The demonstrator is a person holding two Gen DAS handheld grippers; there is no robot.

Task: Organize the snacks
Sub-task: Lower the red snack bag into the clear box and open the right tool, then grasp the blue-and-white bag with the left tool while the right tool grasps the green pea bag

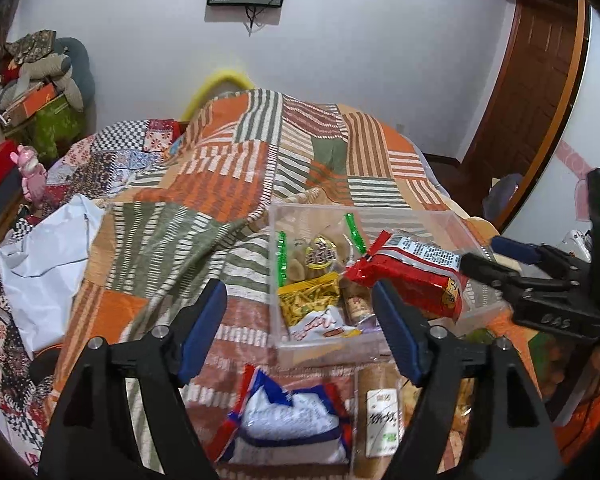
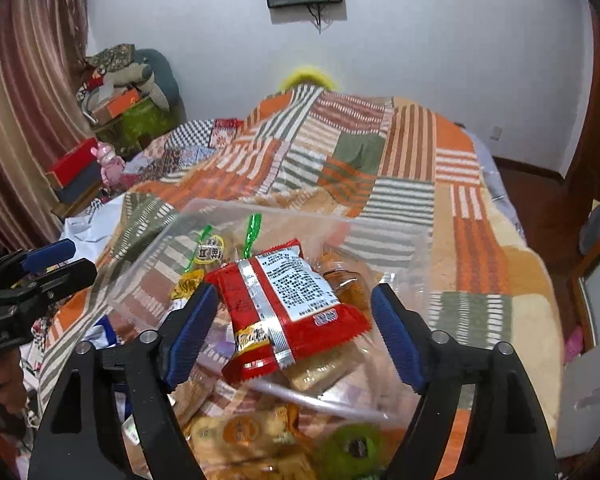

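the right gripper [image 2: 292,326] was seen spread wide at lower centre of its frame, with a red snack packet [image 2: 288,312] lying loose between its pads, tilted over the clear plastic box [image 2: 228,216]. the left gripper [image 1: 300,330] was likewise spread, nothing pinched, above a blue-and-white packet [image 1: 288,420] on the patchwork quilt [image 1: 220,184]; the box sat right of centre there.

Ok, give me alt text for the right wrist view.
The open right gripper frames a red snack packet lying over the near edge of a clear plastic box of snacks, on a patchwork bedspread.
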